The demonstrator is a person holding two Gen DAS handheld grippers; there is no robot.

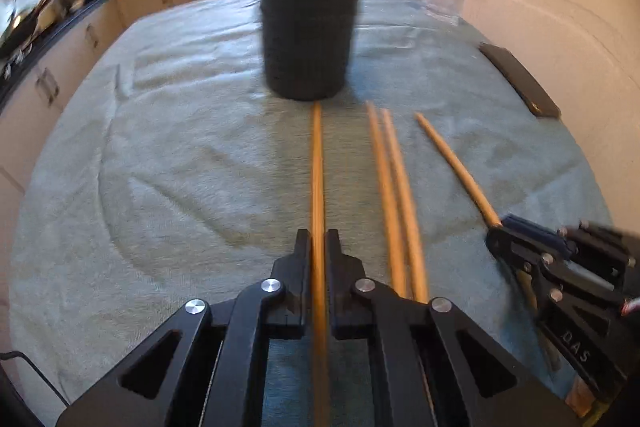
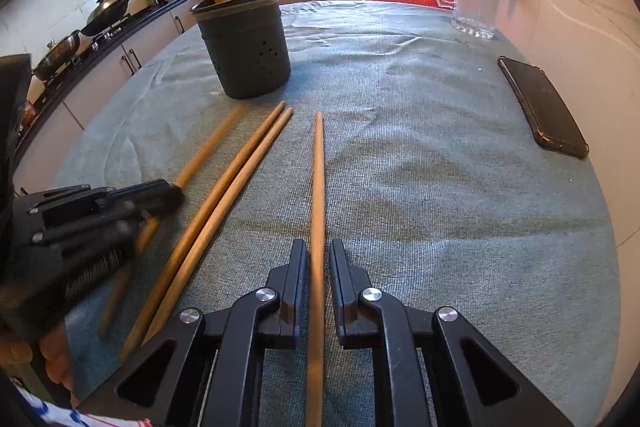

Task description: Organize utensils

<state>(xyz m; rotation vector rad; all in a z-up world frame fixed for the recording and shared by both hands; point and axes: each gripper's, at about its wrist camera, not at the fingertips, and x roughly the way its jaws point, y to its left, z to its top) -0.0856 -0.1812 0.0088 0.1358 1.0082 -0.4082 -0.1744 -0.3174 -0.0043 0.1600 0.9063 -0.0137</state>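
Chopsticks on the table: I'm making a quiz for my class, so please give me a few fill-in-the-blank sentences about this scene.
1. The left gripper is shut on one ____.
2. The right gripper has a chopstick between its jaws, but they are still ____.
3. Between those two chopsticks, ____ more lie side by side on the cloth.
4. The dark holder already has chopsticks standing in it, and a ____ lies near the wall.

Missing words: chopstick; open; two; phone
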